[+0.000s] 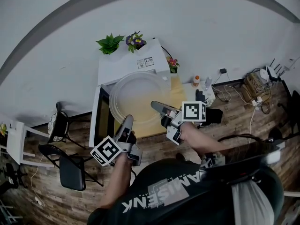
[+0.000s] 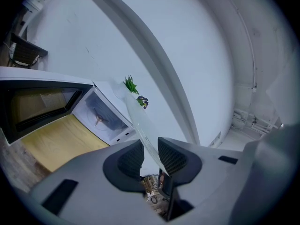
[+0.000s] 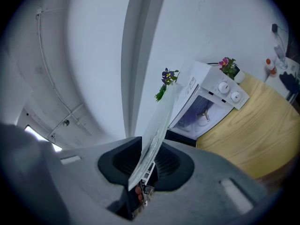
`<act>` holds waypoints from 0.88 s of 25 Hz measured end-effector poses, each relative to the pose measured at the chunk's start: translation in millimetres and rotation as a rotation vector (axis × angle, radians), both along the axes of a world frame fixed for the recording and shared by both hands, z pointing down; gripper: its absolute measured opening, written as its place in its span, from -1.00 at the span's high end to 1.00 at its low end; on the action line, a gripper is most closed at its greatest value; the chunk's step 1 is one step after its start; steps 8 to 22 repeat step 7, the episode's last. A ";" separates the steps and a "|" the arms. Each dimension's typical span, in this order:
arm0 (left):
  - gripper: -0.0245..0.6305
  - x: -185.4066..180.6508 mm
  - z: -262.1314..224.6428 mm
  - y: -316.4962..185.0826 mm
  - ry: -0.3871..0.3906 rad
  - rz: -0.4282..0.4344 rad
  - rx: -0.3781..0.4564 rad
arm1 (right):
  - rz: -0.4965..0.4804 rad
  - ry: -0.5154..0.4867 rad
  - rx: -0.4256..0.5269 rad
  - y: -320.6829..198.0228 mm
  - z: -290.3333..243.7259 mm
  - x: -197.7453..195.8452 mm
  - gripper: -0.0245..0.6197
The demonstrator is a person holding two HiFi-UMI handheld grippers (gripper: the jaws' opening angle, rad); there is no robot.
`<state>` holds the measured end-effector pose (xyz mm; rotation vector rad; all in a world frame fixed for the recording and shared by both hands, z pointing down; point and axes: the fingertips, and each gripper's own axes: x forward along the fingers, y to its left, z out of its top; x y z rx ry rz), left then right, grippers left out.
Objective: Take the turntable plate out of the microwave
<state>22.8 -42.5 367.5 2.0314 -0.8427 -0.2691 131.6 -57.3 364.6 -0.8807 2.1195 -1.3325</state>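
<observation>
The clear glass turntable plate [image 1: 136, 97] is outside the white microwave [image 1: 133, 62], held up over the wooden table [image 1: 180, 90]. My left gripper [image 1: 127, 121] is shut on the plate's near left rim. My right gripper [image 1: 156, 106] is shut on its near right rim. In the left gripper view the plate [image 2: 140, 121] runs edge-on between the pads of the left gripper [image 2: 150, 156], with the empty microwave cavity [image 2: 101, 118] beyond. In the right gripper view the plate [image 3: 159, 125] is clamped edge-on in the right gripper [image 3: 149, 161], and the microwave [image 3: 208, 107] stands open behind.
The microwave door [image 1: 101, 121] hangs open to the left. Potted plants [image 1: 110, 43] sit on top of the microwave, and a small flower pot [image 1: 173, 64] stands beside it. Black chairs [image 1: 70, 165] stand at the left. Cables and a power strip [image 1: 253, 90] lie on the floor at right.
</observation>
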 end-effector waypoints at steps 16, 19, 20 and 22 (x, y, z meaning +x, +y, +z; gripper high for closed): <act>0.64 -9.0 0.1 4.4 -0.006 0.010 0.003 | -0.025 -0.049 0.075 5.2 -13.6 -15.5 0.68; 0.64 -9.0 0.1 4.4 -0.006 0.010 0.003 | -0.025 -0.049 0.075 5.2 -13.6 -15.5 0.68; 0.64 -9.0 0.1 4.4 -0.006 0.010 0.003 | -0.025 -0.049 0.075 5.2 -13.6 -15.5 0.68; 0.64 -9.0 0.1 4.4 -0.006 0.010 0.003 | -0.025 -0.049 0.075 5.2 -13.6 -15.5 0.68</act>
